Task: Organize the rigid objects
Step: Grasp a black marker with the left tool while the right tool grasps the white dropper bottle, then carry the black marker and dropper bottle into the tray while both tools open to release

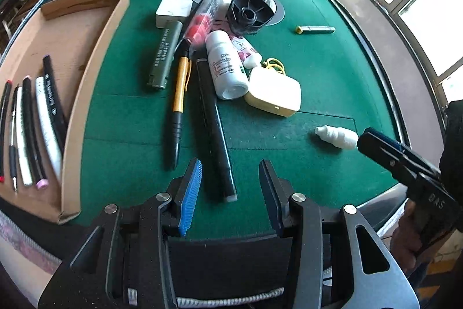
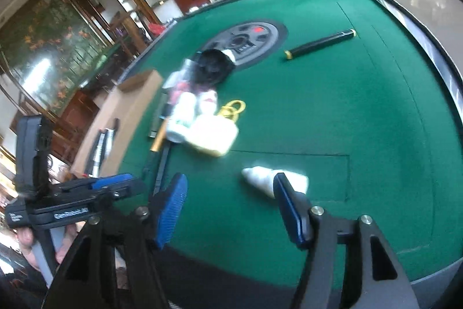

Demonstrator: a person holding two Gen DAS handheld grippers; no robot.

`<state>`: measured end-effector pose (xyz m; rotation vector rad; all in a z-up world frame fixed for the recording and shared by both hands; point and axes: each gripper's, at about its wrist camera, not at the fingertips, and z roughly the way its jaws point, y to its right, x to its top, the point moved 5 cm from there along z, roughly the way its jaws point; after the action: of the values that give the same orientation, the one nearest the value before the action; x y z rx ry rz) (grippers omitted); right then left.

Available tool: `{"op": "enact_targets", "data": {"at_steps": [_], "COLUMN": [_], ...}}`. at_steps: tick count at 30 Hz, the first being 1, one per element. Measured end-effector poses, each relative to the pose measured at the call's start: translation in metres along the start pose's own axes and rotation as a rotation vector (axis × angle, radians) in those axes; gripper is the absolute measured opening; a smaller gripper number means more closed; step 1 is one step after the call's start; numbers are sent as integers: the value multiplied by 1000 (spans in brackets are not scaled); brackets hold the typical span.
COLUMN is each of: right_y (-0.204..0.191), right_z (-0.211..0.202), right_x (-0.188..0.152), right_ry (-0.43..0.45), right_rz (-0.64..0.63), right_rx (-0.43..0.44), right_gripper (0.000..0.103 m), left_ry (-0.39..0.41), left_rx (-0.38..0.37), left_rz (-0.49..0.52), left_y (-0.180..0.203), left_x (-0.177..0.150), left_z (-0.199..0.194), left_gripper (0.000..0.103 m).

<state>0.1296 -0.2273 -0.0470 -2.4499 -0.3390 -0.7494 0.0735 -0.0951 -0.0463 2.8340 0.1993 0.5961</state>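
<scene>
A pile of objects lies mid-table: a black marker (image 1: 215, 132), an orange pen (image 1: 179, 103), a green tube (image 1: 165, 55), a white pill bottle (image 1: 227, 65) and a cream case (image 1: 273, 91). My left gripper (image 1: 230, 178) is open, its fingers straddling the marker's near end just above the felt. A small white dropper bottle (image 1: 337, 136) lies apart at the right. In the right wrist view my right gripper (image 2: 230, 197) is open and empty, with the dropper bottle (image 2: 260, 178) just beyond its right finger. The right wrist view is blurred.
A cardboard tray (image 1: 86, 77) at the left holds several pens side by side. A black cap-like part (image 1: 249, 13) and a white box (image 1: 173, 10) sit at the pile's far side. A black-and-gold stick (image 1: 315, 29) lies alone far right. The table edge curves close on the right.
</scene>
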Motion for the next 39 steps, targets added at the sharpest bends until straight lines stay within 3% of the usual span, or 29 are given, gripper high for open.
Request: {"op": "enact_targets", "data": {"at_steps": [2, 9, 14, 26, 32, 36, 39], "right_y": [11, 36, 28, -7, -17, -15, -23], "right_z": [7, 33, 37, 44, 42, 38, 25], "right_x": [5, 10, 0, -23, -33, -34, -30], "right_ry": [-4, -68, -92, -117, -118, -102, -61], "right_rz": [-10, -13, -52, -145, -147, -89, -44], "right_rx": [-48, -48, -52, -159, -198, -162, -107], "right_gripper": [63, 62, 62, 27, 26, 25, 25], "left_ry": [-12, -42, -31, -47, -3, 15, 50], "left_rx": [1, 20, 65, 75, 131, 55, -51], "left_rz": [-4, -30, -35, -7, 64, -1, -56], "left_y": [0, -4, -12, -27, -19, -24, -27], "left_x": [4, 19, 24, 1, 2, -1, -8], "left_z": [7, 30, 34, 20, 22, 16, -4], "left_gripper": [41, 40, 18, 15, 14, 14, 14]}}
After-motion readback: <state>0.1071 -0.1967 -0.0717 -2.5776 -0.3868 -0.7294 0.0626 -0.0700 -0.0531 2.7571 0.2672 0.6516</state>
